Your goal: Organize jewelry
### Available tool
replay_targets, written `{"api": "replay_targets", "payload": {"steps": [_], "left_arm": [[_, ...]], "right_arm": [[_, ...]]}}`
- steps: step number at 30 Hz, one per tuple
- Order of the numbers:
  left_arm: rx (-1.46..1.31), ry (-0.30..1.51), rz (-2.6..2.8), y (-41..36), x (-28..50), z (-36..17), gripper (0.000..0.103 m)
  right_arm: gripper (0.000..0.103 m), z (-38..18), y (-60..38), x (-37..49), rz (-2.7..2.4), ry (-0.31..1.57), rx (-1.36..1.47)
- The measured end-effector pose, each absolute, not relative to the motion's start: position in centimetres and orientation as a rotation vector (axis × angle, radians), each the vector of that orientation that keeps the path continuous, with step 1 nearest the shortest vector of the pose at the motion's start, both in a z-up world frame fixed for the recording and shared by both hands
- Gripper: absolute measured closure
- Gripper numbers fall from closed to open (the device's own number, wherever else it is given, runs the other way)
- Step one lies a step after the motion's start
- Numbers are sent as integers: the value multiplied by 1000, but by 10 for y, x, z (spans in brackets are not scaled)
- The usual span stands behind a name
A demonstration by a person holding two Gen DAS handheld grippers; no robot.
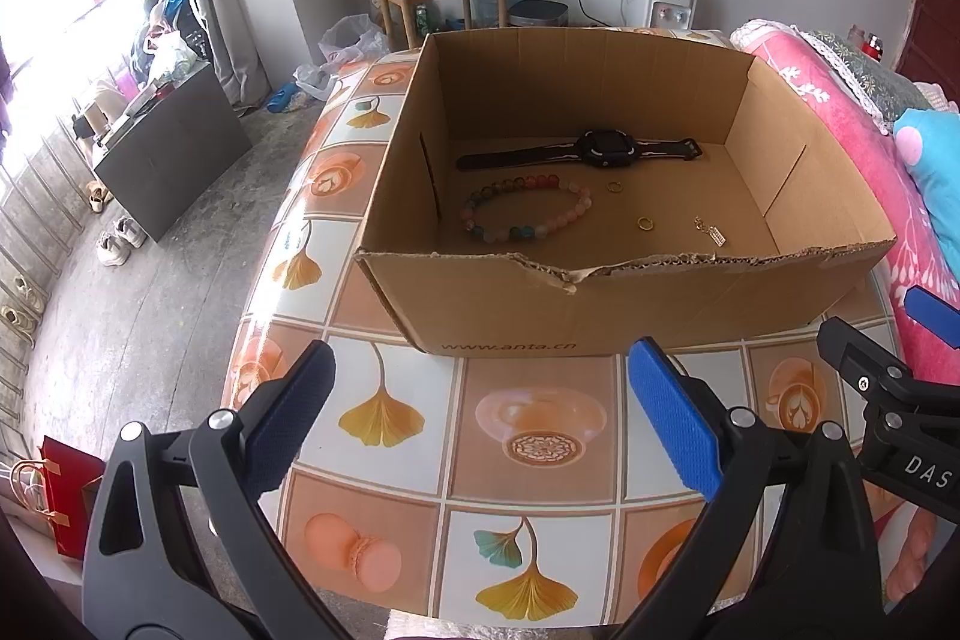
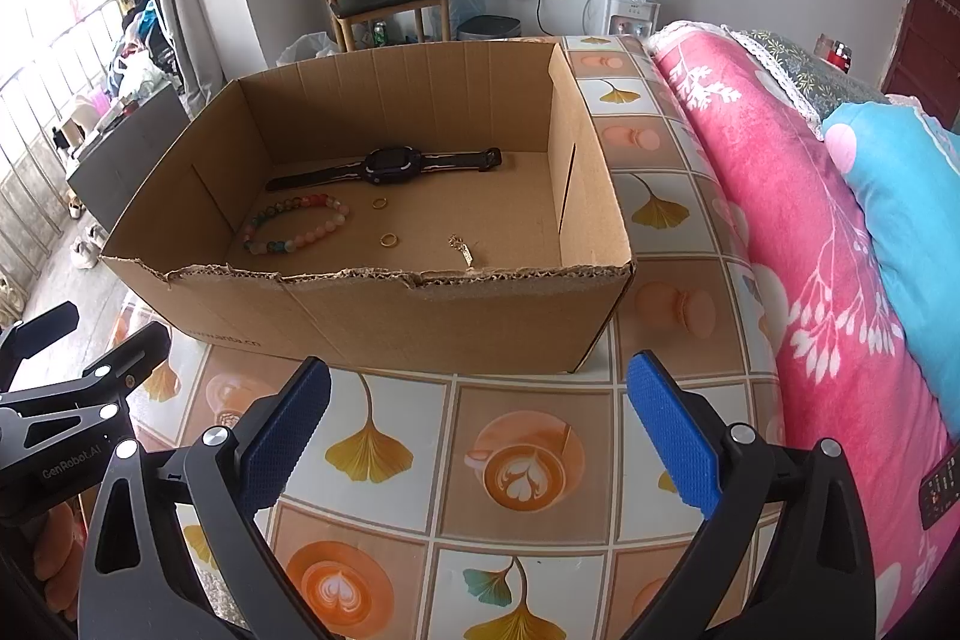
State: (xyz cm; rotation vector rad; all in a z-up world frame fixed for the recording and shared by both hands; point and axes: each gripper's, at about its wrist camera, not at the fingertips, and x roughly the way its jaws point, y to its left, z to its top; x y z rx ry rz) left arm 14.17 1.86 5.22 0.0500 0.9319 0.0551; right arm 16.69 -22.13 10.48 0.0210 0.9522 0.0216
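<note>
Bedroom setup, with a table under a glossy tiled oilcloth printed with ginkgo leaves and coffee cups (image 1: 540, 430) filling the bottom half of both views. On it, mid-frame, sits an open brown cardboard box with a torn front rim (image 1: 600, 304).

All the jewelry seems to be in the box already: a black smartwatch with a long strap (image 1: 606, 148) along the back, a pastel multicoloured bead bracelet (image 1: 525, 211) at the centre-left of the floor, 2 small gold rings (image 1: 645, 222) to its right, and a thin gold chain with a little tag pendant (image 1: 711, 232) further right.

Left gripper (image 1: 480, 424) is spread wide with nothing between its blue pads, hovering at the bottom of frame short of the box. Right gripper (image 2: 480, 424) is the same, released and empty.

My guess is it's either done or about to tidy the layout. If picking, I'd come straight down over the torn rim and pinch the bracelet across its beads; the rings and chain lie flat, so they'd need a low, careful pinch.

Left view shows the other gripper at its right edge plus shoes on the floor at lower left. Right view shows the pink floral blanket (image 2: 810, 220) more fully and a remote (image 2: 939, 490) at lower right.
</note>
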Motion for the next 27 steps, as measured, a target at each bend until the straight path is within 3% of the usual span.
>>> {"api": "replay_targets", "payload": {"steps": [27], "left_arm": [[49,932,58,21,142,53,8]], "right_arm": [[7,107,-221,166,24,953,18]]}}
